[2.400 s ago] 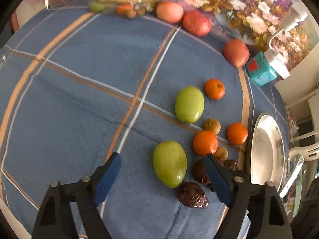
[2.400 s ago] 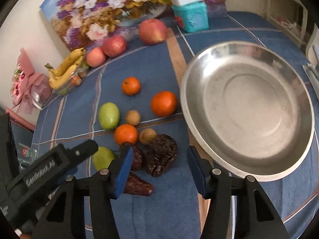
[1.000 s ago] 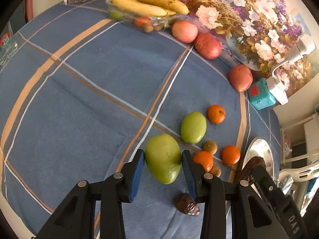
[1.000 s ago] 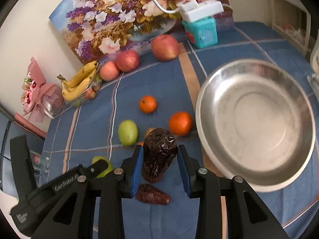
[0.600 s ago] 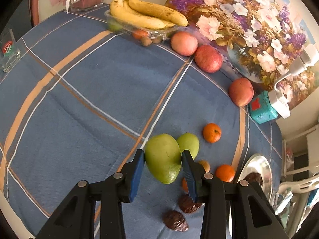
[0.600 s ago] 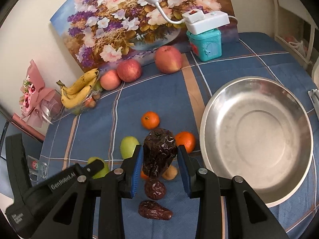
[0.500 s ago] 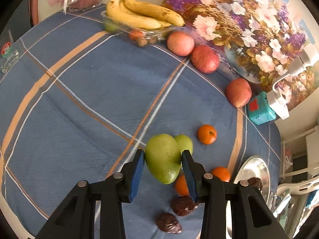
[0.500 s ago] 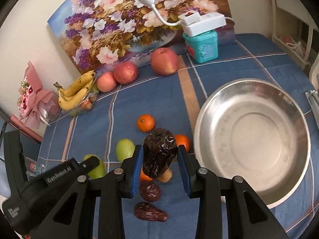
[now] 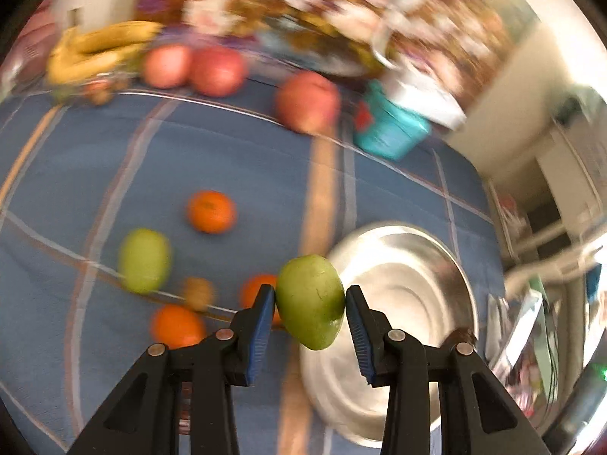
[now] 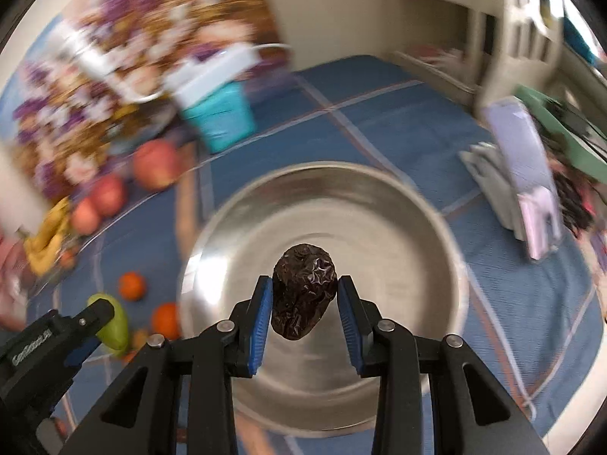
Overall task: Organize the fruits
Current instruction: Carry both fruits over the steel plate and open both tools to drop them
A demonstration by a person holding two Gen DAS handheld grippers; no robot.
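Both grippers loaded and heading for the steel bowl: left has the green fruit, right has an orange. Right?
Not quite. The right gripper holds a dark wrinkled fruit, not an orange, as the right wrist view shows. The left gripper does hold the green fruit, near the steel bowl.

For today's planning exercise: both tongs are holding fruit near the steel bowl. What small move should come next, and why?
Probably lower the right tongs and release the dark wrinkled fruit, since it already hangs over the middle of the steel bowl. The left tongs, holding the green fruit, sit only at the bowl's edge.
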